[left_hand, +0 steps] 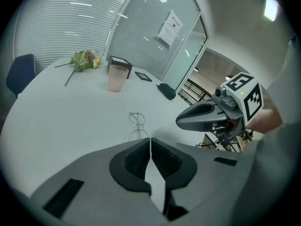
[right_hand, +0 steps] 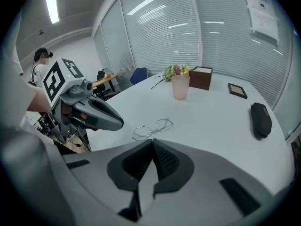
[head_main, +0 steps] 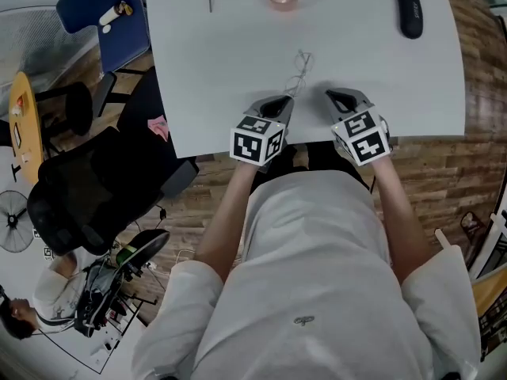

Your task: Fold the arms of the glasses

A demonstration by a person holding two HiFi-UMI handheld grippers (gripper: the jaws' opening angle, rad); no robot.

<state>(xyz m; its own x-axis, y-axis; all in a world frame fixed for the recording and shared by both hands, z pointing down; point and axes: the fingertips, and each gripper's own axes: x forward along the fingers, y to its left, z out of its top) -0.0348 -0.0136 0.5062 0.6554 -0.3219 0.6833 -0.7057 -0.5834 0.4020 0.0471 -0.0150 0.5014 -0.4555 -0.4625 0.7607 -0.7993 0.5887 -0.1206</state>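
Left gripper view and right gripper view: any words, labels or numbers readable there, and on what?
No text can be read in any view.
Sheet on the glass wall: printed lines, too small to read.
Marker cube: black and white squares only, no letters or numbers.

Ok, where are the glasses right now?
In the head view the glasses lie on the white table near the person's edge, just beyond the left gripper and right gripper, nearer the left.
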